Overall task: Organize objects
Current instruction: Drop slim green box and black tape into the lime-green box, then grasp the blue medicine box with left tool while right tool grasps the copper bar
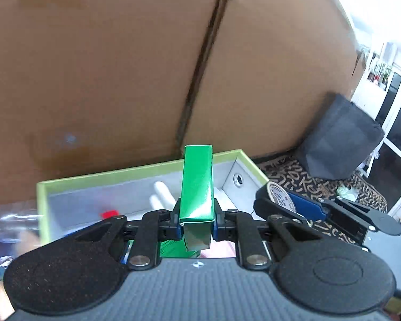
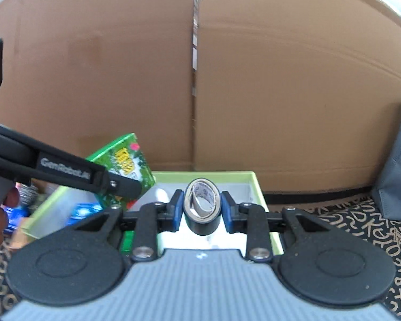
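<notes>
My left gripper (image 1: pixel 196 223) is shut on a shiny green carton (image 1: pixel 197 187) and holds it upright above a shallow tray with a lime-green rim (image 1: pixel 120 172). The carton's printed face (image 2: pixel 125 164) shows in the right wrist view, with the left gripper (image 2: pixel 120 184) across it. My right gripper (image 2: pixel 201 211) is shut on a black roll of tape (image 2: pixel 201 208), squeezed oval, over the tray's right part (image 2: pixel 250 184). The right gripper and its tape (image 1: pixel 280 196) show at the tray's right corner in the left wrist view.
A tall cardboard box (image 1: pixel 120 67) stands right behind the tray. White cylinders (image 1: pixel 161 195) and a small red item (image 1: pixel 110 214) lie in the tray. A grey fabric bag (image 1: pixel 339 141) sits at the right on a dark patterned rug (image 2: pixel 347 222). Blurred packets (image 2: pixel 16 214) lie left of the tray.
</notes>
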`<move>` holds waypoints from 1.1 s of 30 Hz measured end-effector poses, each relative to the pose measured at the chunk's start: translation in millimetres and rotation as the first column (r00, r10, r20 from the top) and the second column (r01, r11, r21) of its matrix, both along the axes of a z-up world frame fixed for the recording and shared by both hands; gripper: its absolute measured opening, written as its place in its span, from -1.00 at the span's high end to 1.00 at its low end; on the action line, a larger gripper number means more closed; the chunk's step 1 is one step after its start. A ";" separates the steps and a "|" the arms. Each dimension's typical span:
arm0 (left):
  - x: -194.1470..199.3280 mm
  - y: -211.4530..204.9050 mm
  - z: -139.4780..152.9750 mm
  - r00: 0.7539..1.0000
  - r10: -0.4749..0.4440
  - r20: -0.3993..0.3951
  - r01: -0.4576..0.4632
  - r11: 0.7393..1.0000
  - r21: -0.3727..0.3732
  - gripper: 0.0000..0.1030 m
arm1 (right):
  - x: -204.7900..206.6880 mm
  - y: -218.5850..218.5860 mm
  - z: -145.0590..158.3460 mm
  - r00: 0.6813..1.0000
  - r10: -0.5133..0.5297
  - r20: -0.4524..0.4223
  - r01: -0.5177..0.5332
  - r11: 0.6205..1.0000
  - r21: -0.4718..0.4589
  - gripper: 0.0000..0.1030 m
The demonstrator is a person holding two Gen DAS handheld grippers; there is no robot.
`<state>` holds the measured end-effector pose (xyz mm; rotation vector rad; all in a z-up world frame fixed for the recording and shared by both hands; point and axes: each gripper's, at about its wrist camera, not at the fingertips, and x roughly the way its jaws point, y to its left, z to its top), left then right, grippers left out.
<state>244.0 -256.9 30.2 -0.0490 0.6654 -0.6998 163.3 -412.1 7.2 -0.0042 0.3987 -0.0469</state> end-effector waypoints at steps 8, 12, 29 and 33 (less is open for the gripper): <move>16.8 -11.3 -20.9 0.997 0.073 -0.034 -0.074 0.997 -0.009 -0.63 | 27.8 -2.5 -24.9 0.996 -0.012 -0.083 0.003 0.994 -0.109 -0.41; -6.6 21.9 -7.5 0.995 0.092 0.036 -0.090 0.993 -0.072 -0.65 | -0.7 2.8 -14.5 1.000 -0.028 -0.006 0.027 0.994 -0.106 -0.82; -127.5 214.0 -26.8 0.891 0.444 0.093 -0.447 0.895 0.004 -0.88 | -86.1 100.5 -12.8 0.981 0.185 0.065 -0.192 0.972 0.132 -1.00; -137.9 262.7 -34.9 0.858 0.510 0.054 -0.510 0.860 -0.026 -0.88 | -89.8 149.2 -23.8 0.967 0.256 0.005 -0.254 0.956 0.149 -1.00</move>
